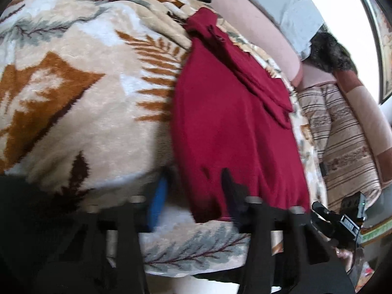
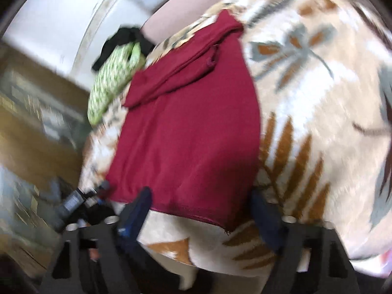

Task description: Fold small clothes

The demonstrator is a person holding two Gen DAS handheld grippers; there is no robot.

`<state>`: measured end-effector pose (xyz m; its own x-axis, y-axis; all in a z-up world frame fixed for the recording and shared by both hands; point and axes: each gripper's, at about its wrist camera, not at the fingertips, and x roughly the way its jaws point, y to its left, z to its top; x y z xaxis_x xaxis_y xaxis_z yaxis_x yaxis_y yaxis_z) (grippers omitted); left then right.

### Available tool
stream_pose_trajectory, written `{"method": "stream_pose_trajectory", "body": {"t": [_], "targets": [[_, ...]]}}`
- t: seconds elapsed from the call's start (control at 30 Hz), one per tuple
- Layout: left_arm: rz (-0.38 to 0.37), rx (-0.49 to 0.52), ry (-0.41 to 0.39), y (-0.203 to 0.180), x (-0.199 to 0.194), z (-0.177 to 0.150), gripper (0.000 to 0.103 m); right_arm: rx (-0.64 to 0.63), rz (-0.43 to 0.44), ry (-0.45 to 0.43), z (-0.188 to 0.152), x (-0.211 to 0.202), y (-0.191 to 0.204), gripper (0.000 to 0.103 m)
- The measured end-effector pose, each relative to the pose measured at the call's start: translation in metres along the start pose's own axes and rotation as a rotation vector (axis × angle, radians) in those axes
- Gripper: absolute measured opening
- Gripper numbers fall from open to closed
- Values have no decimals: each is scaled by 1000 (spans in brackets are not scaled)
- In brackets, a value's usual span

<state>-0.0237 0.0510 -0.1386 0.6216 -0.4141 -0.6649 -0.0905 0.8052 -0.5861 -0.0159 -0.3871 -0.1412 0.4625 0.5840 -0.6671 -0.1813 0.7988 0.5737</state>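
Observation:
A dark red garment (image 1: 227,132) lies flat on a leaf-patterned blanket (image 1: 80,98), with a sleeve folded across its far end. My left gripper (image 1: 193,196) is open at the garment's near hem, one finger beside the cloth and one over it. In the right wrist view the same garment (image 2: 191,134) lies ahead. My right gripper (image 2: 203,210) is open, its two fingers straddling the near hem corner. The left gripper (image 2: 80,198) shows at the garment's left corner.
A green patterned cloth (image 2: 110,83) and a black item (image 2: 122,39) lie past the garment's far end. A pink sofa back (image 1: 257,29) and striped cushion (image 1: 343,142) run along the blanket. The blanket's front edge drops off below my grippers.

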Motion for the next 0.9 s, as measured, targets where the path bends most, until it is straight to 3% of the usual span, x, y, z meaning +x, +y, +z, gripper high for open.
{"method": "stream_pose_trajectory", "body": {"t": [0.03,0.1,0.3,0.53,0.57,0.63,0.67,0.9], "targets": [[18,5,0,0,-1,0,14,5,-27,1,-1,0,0,38],[27,13,4,-1,0,-1,14,-6,-60,6,-1,0,0,28],[22,30,13,-6,5,-4,14,-39,-79,11,-2,2,5,28],[13,26,-1,-5,4,-4,13,-84,-73,26,-4,5,7,37],[20,30,-8,-6,2,-4,10,-94,-84,27,-4,4,7,34],[30,38,-21,-7,-1,-3,9,-98,-107,24,-3,2,6,13],[38,45,-33,-8,-4,-3,9,-94,-104,14,-2,-2,4,9],[28,112,-128,-35,-29,11,9,-162,-88,-188,8,-41,20,8]]}}
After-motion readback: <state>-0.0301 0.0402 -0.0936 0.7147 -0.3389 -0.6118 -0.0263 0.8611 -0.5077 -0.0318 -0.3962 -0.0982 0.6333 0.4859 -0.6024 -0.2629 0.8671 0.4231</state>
